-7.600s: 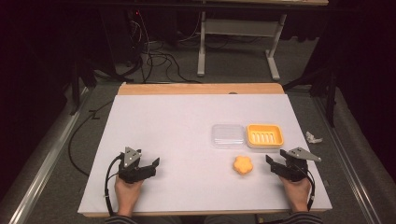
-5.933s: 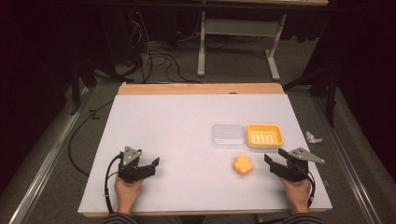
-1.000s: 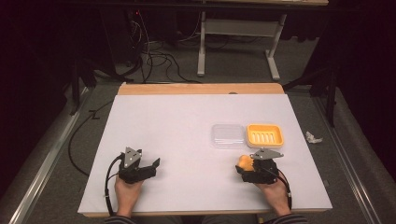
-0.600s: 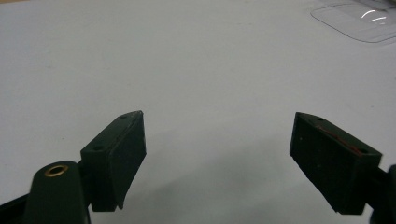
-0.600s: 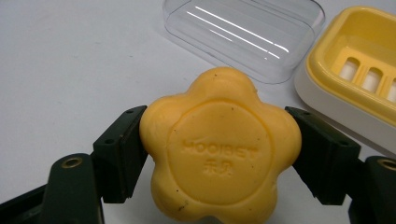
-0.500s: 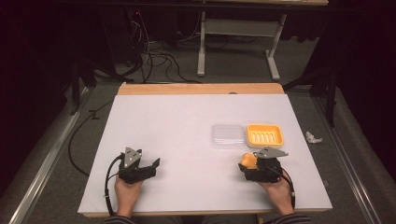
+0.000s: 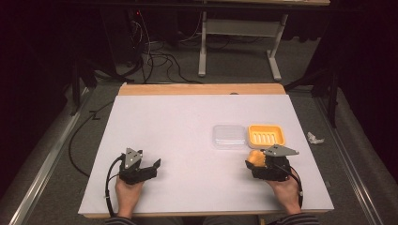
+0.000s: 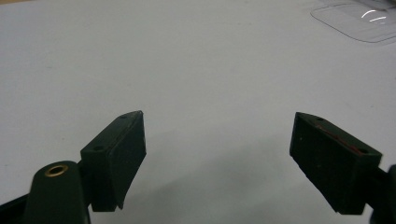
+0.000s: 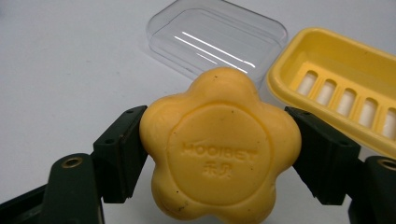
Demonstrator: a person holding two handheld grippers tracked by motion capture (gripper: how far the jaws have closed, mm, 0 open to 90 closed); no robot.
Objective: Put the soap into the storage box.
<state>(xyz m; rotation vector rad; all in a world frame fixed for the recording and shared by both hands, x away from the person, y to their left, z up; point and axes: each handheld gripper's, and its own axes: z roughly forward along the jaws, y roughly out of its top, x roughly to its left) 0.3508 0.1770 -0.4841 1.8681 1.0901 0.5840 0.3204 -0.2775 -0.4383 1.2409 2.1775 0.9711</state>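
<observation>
The right hand-held gripper (image 9: pixel 219 154) is clamped on the flower-shaped yellow soap (image 9: pixel 219 149) at lower right of the high view — carrying step, I'd say — and next needs a short move up-frame over the yellow soap dish (image 7: pixel 266 135), while the left hand-held gripper (image 8: pixel 219 154) rests with jaws apart.

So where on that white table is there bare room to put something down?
The table lies bare from its wooden far edge to the left gripper. It's crowded at the right: clear lid, yellow dish, right gripper clamping the soap.
</observation>
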